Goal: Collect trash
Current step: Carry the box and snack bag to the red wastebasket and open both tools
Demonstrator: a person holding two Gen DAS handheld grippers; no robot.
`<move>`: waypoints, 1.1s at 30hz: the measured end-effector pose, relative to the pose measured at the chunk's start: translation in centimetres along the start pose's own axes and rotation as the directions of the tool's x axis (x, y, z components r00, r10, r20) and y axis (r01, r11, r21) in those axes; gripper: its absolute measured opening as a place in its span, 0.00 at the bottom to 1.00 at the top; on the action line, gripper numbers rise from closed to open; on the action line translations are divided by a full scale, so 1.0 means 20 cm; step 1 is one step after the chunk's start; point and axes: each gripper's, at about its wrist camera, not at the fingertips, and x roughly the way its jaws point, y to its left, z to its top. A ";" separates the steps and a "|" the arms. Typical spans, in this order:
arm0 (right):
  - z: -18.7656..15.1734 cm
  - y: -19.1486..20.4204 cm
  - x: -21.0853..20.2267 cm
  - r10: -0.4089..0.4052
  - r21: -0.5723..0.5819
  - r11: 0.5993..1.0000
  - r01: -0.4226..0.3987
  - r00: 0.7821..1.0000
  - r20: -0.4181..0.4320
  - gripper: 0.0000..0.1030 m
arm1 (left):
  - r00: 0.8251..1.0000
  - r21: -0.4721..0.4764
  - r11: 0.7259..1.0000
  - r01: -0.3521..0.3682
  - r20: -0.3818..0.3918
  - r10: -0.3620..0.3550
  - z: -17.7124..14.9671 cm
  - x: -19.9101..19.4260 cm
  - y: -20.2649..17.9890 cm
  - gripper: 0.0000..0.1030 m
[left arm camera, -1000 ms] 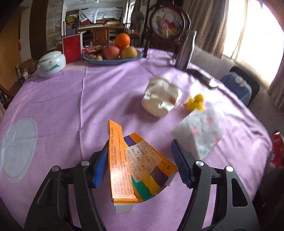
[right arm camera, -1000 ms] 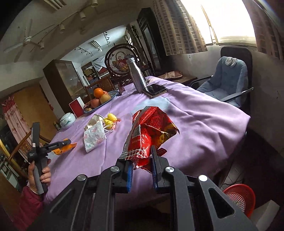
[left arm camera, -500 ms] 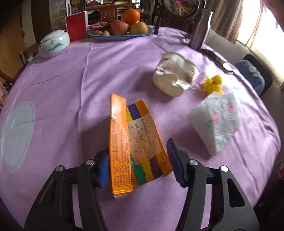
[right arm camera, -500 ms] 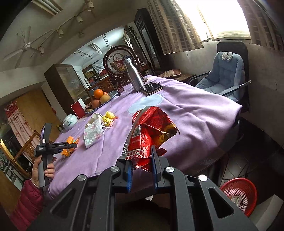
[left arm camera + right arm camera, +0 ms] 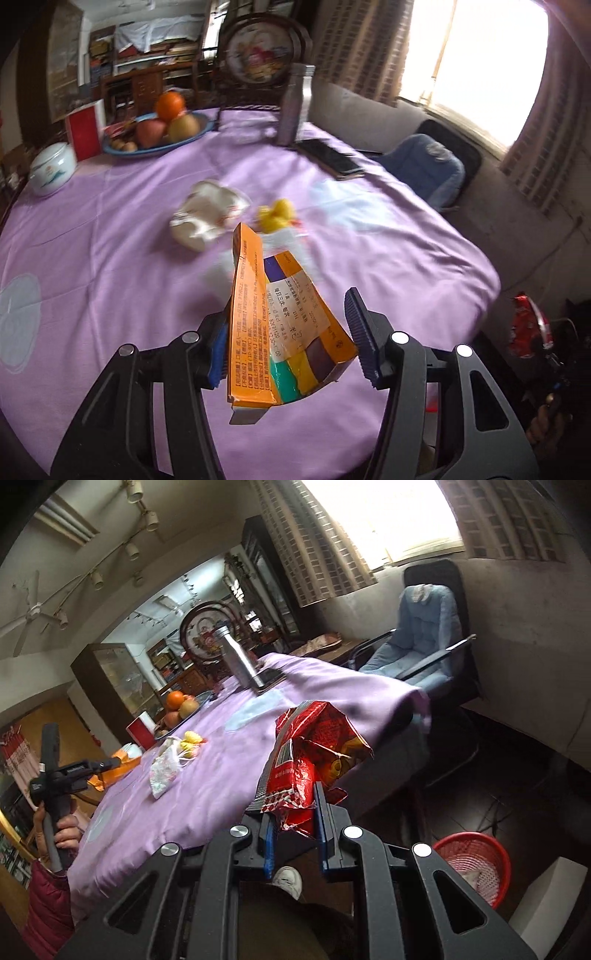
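My left gripper (image 5: 290, 338) is shut on a crushed orange medicine box (image 5: 280, 325) and holds it above the purple table (image 5: 92, 258); the box also shows in the right wrist view (image 5: 120, 762). My right gripper (image 5: 295, 814) is shut on a crumpled red snack bag (image 5: 310, 753) beyond the table's edge. A red mesh bin (image 5: 474, 867) stands on the floor at lower right. On the table lie a crushed white cup (image 5: 207, 218), yellow peel (image 5: 275, 216) and a floral tissue pack (image 5: 164, 771).
A fruit plate (image 5: 155, 129), white lidded jar (image 5: 51, 171), red card (image 5: 85, 131), metal bottle (image 5: 295, 105) and phone (image 5: 330, 158) sit on the far side. A blue-cushioned chair (image 5: 424, 646) stands by the window. A white box (image 5: 546, 904) is beside the bin.
My left gripper closed on the orange box and lifted it off the table. My right gripper, still holding the red bag, swung right toward the red bin.
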 end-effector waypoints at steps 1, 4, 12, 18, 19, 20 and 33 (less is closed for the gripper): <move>0.00 -0.03 -0.02 -0.007 0.007 1.000 0.007 1.000 0.004 0.17 | 1.000 0.030 0.999 0.022 0.000 -0.022 0.00 0.00 -0.10 0.53; -0.03 -0.14 -0.10 -0.047 0.034 0.998 0.046 0.999 0.013 0.17 | 0.997 0.105 0.992 0.074 -0.008 -0.074 -0.01 0.02 -0.33 0.53; -0.17 -0.47 -0.23 -0.166 0.121 0.979 0.166 0.986 -0.008 0.17 | 0.951 0.277 0.911 0.306 -0.121 -0.283 -0.17 0.21 -1.06 0.53; -0.30 -0.73 -0.21 -0.236 0.172 0.953 0.248 0.967 -0.093 0.17 | 0.899 0.329 0.842 0.429 -0.247 -0.362 -0.37 0.45 -1.48 0.53; -0.32 -0.77 -0.19 -0.238 0.184 0.949 0.256 0.964 -0.115 0.17 | 0.887 0.325 0.832 0.449 -0.273 -0.372 -0.40 0.50 -1.54 0.53; -0.36 -0.83 -0.14 -0.238 0.203 0.943 0.265 0.960 -0.146 0.17 | 0.880 0.325 0.826 0.460 -0.292 -0.374 -0.43 0.55 -1.59 0.53; -0.71 -1.26 0.51 -0.228 0.262 0.898 0.353 0.884 -0.408 0.62 | 0.856 0.315 0.829 0.463 -0.402 -0.326 -0.59 0.90 -1.70 0.53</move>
